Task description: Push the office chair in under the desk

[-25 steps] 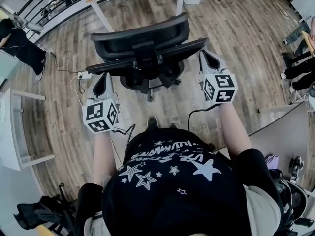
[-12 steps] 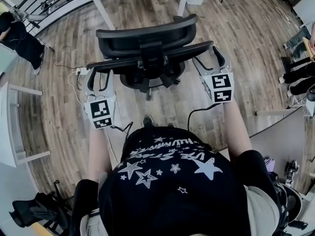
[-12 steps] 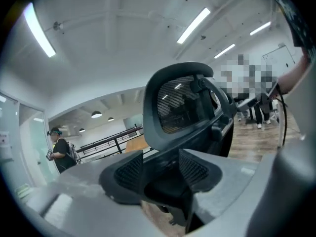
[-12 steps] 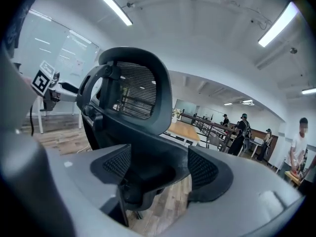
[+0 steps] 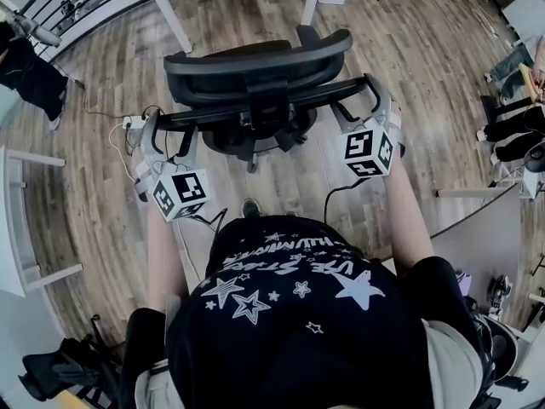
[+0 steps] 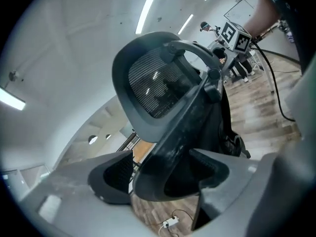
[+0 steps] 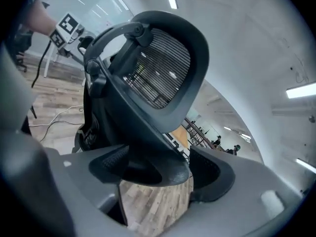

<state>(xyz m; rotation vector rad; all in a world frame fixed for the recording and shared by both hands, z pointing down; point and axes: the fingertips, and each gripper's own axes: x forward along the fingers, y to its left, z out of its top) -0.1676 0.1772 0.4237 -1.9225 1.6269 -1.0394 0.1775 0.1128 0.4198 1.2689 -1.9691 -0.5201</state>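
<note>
Both the left hand-held gripper (image 5: 163, 136) and right hand-held gripper (image 5: 364, 102) are opening, office chair (image 5: 255, 75) backrest between their jaws.

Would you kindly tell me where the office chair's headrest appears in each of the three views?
Head view: the headrest is at top centre, seen from above.
Left gripper view: the headrest is just above centre, mesh towards the camera.
Right gripper view: the headrest is at upper centre.
Shared landmark: the backrest's top edge, directly beneath it.
</note>
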